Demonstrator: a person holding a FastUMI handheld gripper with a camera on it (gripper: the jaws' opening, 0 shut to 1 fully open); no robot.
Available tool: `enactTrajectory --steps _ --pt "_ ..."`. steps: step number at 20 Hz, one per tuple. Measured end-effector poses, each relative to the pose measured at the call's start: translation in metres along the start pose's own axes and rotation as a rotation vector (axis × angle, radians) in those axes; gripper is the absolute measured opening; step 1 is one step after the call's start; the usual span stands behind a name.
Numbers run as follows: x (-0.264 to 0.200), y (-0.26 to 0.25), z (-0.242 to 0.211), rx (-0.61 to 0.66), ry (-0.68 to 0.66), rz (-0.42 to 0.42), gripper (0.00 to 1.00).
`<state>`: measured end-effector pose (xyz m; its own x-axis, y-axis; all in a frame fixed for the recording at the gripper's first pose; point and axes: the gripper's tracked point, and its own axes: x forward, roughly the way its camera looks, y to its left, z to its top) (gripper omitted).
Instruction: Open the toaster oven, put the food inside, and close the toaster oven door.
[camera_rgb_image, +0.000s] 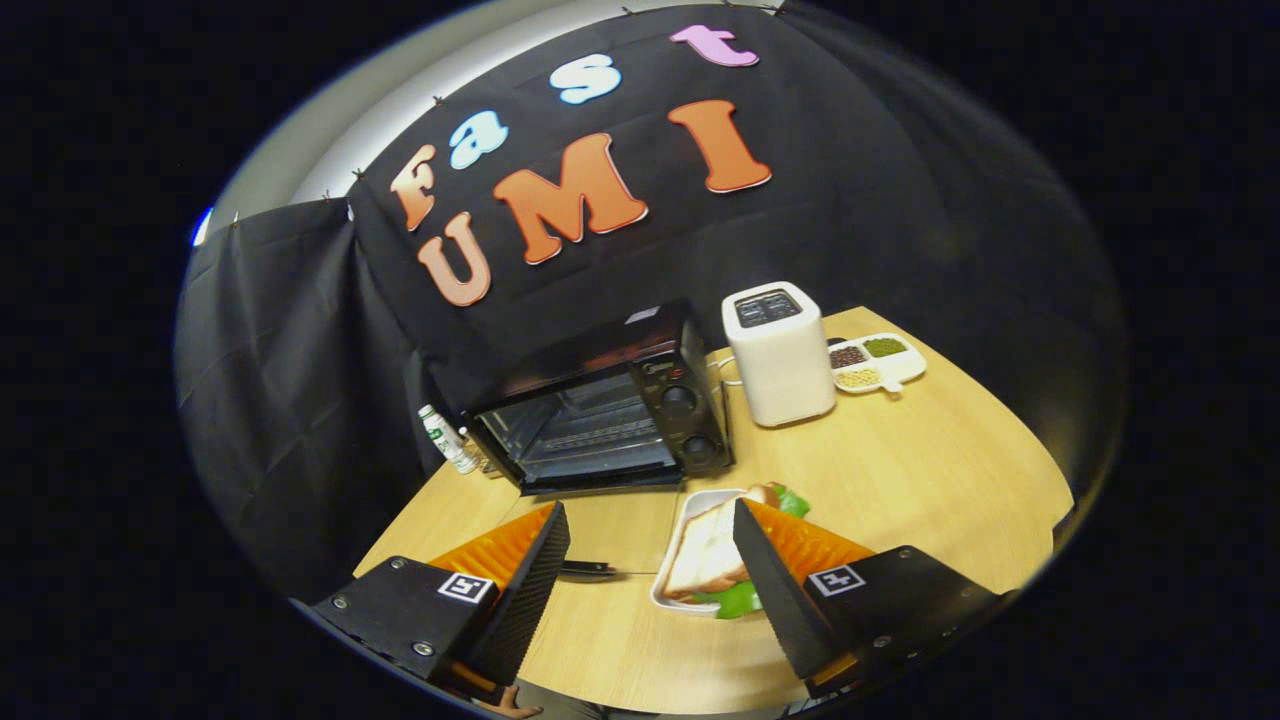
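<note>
The black toaster oven (610, 405) stands on the wooden table (930, 470) beyond my fingers. Its glass door (600, 525) hangs down flat toward me, the dark handle (587, 570) lying just inside my left finger. The wire rack inside is bare. A sandwich (705, 550) with green lettuce lies on a white tray (692, 505) in front of the oven's knobs, right against the inner side of my right finger. My gripper (650, 510) hovers open above the table, with nothing held between its fingers.
A white pop-up toaster (780, 350) stands to the right of the oven. Behind it sits a white divided dish (878, 362) of beans and grains. A small bottle (447, 440) stands at the oven's left, near the table edge.
</note>
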<state>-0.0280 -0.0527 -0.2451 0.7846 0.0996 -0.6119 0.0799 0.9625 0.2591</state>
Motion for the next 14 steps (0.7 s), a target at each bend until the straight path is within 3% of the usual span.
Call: enactTrajectory --steps 5,8,12,14 --pt "0.020 -0.044 -0.023 0.074 0.089 -0.077 0.97" --pt "0.035 -0.052 -0.046 0.162 0.164 -0.068 0.92" --pt "0.048 -0.053 -0.065 0.274 0.238 -0.047 0.71" --pt "0.049 -0.051 -0.066 0.352 0.258 -0.028 0.51"
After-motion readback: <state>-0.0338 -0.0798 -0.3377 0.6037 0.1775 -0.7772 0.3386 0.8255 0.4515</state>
